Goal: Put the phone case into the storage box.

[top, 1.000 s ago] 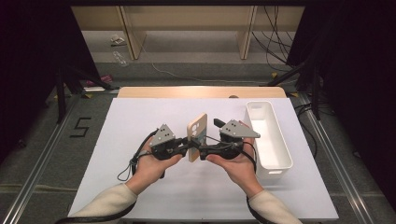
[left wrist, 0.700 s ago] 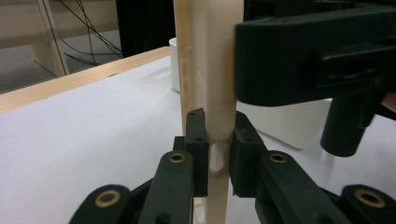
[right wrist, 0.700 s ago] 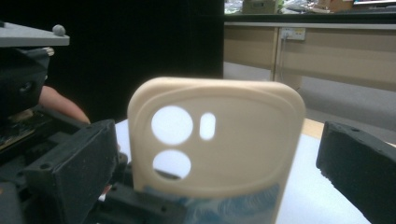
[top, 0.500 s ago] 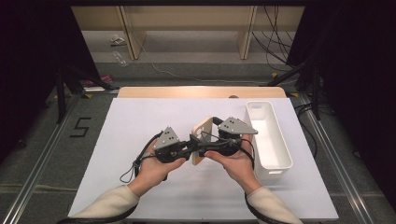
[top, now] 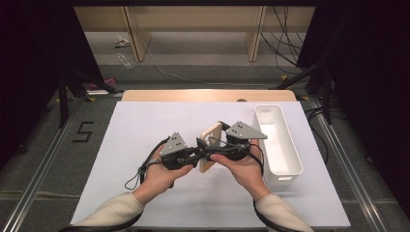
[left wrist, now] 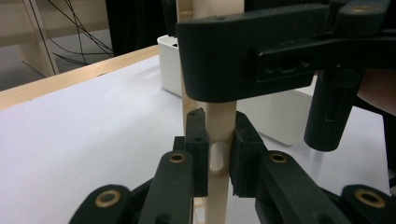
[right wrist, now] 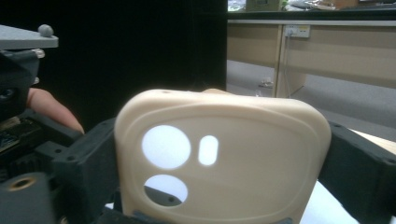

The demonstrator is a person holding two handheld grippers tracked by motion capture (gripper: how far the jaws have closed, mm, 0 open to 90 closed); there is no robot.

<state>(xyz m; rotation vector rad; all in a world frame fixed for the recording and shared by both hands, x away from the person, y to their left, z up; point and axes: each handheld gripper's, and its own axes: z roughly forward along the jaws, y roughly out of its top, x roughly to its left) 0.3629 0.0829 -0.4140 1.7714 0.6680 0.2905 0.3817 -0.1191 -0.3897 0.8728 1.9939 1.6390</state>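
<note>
A: Entry — left gripper (top: 197, 153). Jaw state?

B: Clamped on the phone case (top: 211, 148). In the left gripper view its two black pads (left wrist: 198, 140) press on either face of the thin cream edge of the case (left wrist: 218, 154), with no gap showing on either side.

A: And the right gripper (top: 212, 145)?

B: Its jaws sit wide, one at each side edge of the case (right wrist: 224, 168), spanning its full width. They have just been closing a little, with the case between them. In the right gripper view the black jaws look flush against both edges, so I read it as gripping — the exact contact line is hard to see.

A: Where is the case relative to the grippers?

B: Between them, standing on edge and lifted above the white mat (top: 145, 125). The camera cutouts face the right gripper's camera. The left gripper takes it edge-on, from the opposite side.

A: Anything nearby?

B: A white bin (top: 280, 140) just beyond the right gripper, on the mat, apart from the case.
</note>
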